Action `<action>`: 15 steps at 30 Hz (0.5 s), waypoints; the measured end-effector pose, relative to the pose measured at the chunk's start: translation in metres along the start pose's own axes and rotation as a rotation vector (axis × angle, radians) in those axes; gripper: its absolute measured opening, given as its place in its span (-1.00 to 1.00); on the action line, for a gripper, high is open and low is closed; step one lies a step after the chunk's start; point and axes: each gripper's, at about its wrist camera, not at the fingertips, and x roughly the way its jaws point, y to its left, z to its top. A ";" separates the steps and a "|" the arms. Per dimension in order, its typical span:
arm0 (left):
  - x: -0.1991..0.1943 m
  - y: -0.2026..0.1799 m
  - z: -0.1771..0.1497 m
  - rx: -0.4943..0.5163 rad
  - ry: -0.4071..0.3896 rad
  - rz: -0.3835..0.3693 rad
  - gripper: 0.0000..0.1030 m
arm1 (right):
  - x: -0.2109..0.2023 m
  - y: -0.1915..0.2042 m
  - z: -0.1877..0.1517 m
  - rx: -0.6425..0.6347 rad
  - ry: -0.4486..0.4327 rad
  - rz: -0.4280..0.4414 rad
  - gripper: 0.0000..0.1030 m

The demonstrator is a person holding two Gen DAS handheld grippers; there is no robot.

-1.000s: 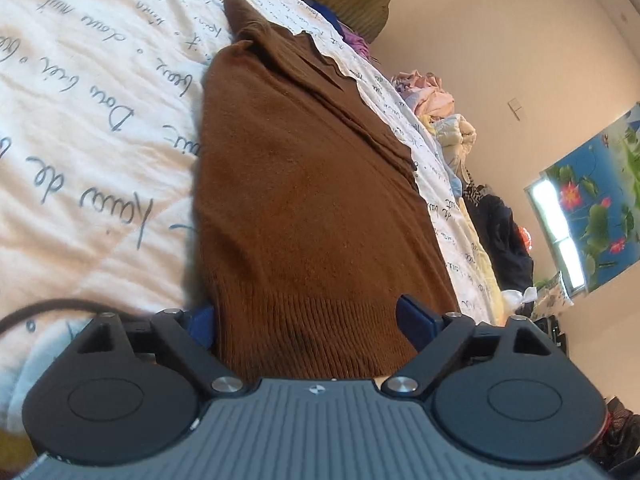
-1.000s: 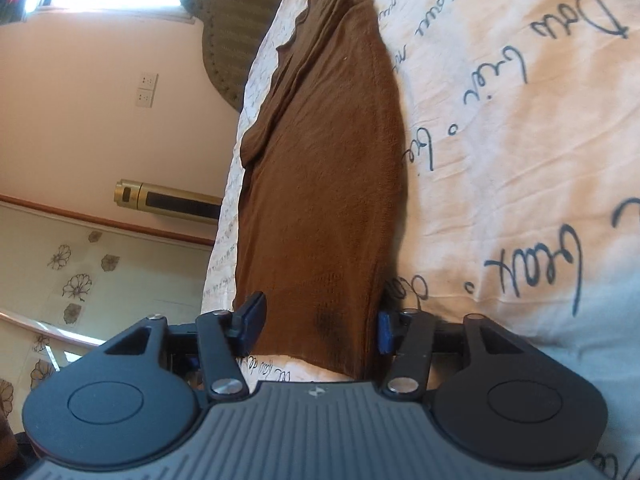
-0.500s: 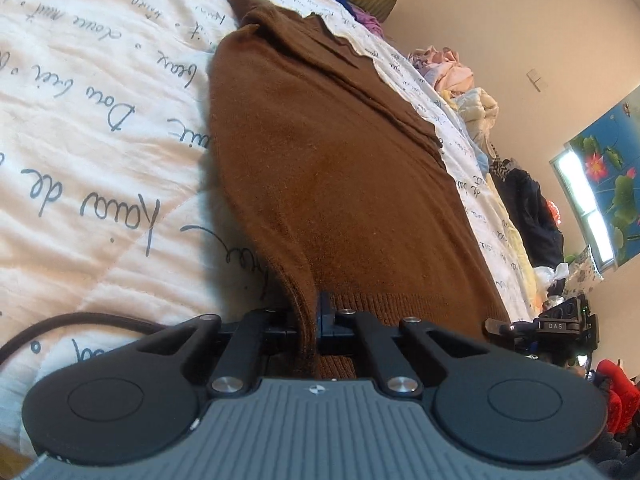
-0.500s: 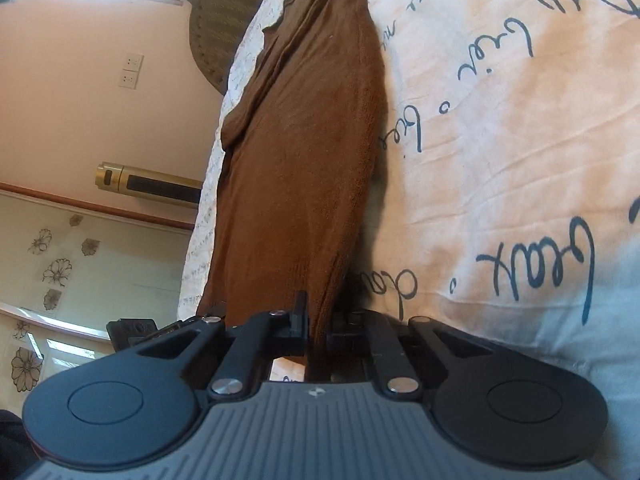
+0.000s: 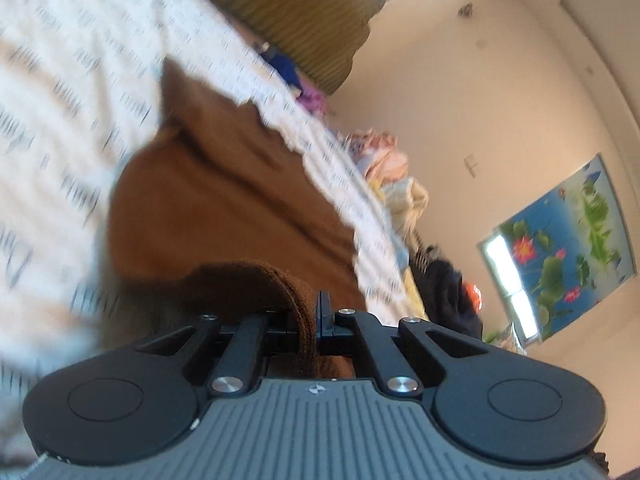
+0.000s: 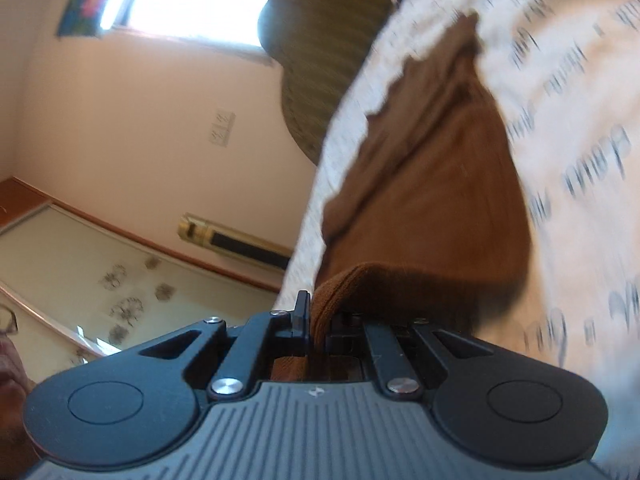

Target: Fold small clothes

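Left wrist view blurred, left gripper (image 5: 310,322) and right gripper (image 6: 318,326) fingers pinching brown sweater (image 5: 224,216) hem.

Right tool (image 6: 316,320) clamped on brown sweater (image 6: 432,200) hem, bedspread (image 6: 580,160) beneath.

A plain rust-brown knitted garment (image 5: 224,216) lies on a white quilted bedcover (image 5: 60,128) printed with dark, blurred handwriting, beside what seems an olive-striped headboard (image 5: 304,8) and a blue lotus-flower curtain (image 5: 568,240).

Sweater (image 5: 224,216) lies on the bedspread (image 5: 60,92) — headboard (image 5: 304,4) behind.
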 end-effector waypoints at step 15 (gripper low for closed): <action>0.185 0.026 0.184 0.067 -0.171 0.282 -0.93 | 0.145 -0.081 0.210 0.113 -0.163 -0.076 -0.88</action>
